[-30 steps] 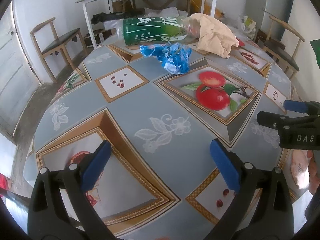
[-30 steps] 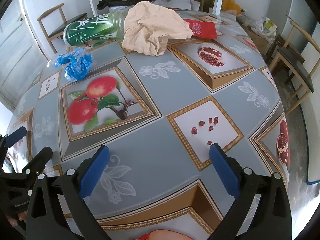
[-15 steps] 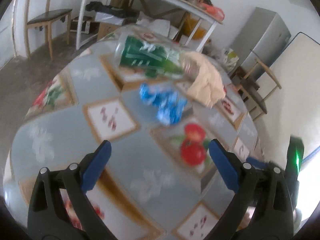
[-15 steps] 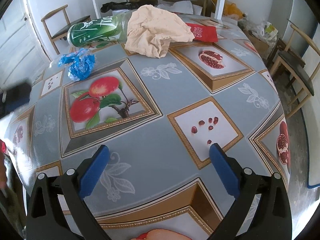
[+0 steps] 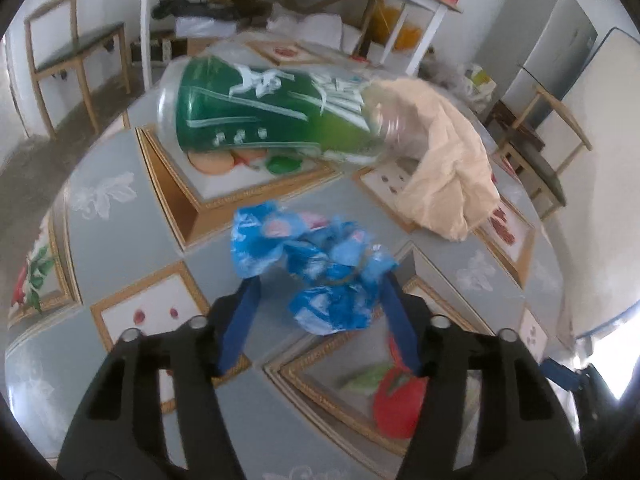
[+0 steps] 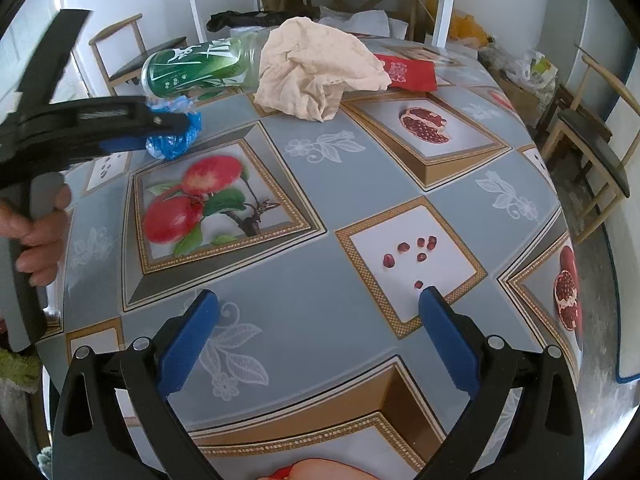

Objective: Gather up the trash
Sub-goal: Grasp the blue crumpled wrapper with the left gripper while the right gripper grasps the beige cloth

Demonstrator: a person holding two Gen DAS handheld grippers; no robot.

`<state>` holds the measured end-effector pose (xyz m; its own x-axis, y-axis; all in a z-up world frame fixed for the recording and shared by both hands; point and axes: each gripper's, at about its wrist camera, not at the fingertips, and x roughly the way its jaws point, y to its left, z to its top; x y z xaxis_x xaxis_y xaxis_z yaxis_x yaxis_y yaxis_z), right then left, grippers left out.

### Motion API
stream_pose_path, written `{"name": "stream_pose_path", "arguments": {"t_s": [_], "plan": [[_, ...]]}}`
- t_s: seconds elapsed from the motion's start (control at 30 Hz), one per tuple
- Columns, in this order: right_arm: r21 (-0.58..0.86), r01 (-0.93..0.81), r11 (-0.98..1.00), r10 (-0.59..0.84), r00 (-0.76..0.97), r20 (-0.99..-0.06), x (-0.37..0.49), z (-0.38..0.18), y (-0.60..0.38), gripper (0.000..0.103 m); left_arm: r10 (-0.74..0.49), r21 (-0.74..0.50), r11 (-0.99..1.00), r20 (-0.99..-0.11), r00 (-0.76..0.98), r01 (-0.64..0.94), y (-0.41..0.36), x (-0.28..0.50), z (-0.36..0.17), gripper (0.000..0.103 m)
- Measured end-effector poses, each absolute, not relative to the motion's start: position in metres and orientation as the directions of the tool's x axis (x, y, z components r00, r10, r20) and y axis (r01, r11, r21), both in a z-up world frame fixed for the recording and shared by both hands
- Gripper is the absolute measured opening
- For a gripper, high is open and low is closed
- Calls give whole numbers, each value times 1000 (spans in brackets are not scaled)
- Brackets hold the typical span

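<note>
- Our left gripper [image 5: 318, 300] has crossed the table [image 6: 360, 184] to the crumpled blue wrapper [image 5: 316, 268]; its jaws have just been closing and now flank it, contact unclear.
- Our right gripper [image 6: 320, 338] waits wide and empty, well short of the wrapper.
- Beyond the wrapper lie a green bottle [image 5: 264, 112] and beige cloth [image 5: 444, 172], uncollected.

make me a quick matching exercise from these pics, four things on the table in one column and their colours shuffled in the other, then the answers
Things:
1. bottle
2. crumpled wrapper
3. cloth
4. flat packet

Colours:
A. red
B. beige
C. green
D. blue

Pairs: 1-C, 2-D, 3-B, 4-A
</note>
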<state>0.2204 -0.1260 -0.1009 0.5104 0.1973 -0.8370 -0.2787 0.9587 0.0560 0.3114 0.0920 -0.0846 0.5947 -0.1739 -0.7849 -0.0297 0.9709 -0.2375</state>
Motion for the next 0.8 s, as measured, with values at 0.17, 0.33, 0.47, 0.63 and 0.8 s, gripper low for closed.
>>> {"name": "stream_pose_path", "arguments": {"t_s": [0.17,0.33,0.47,0.63,0.8], "plan": [[136,-324,936,277,442,-853,234,-88,-135,97,-162,-232,972,-785,597,-42,92,313,-86,37],[205,-347,915,367,505,-781,285,-42,-148,97,-173,-247,968,-780,601,-42,97,306,-86,32],[205,-347,915,371,526,-765,348,-36,-137,97,-188,-274,960,-774,604,-53,100,300,-87,30],[121,-396,910,342,554,-759,402,-45,-99,97,-199,-290,956,-766,611,-52,106,294,-88,29],[65,-389,919,282,533,-798,431,-72,-78,81,-208,-307,950,-764,611,-61,112,289,-87,28]]}}
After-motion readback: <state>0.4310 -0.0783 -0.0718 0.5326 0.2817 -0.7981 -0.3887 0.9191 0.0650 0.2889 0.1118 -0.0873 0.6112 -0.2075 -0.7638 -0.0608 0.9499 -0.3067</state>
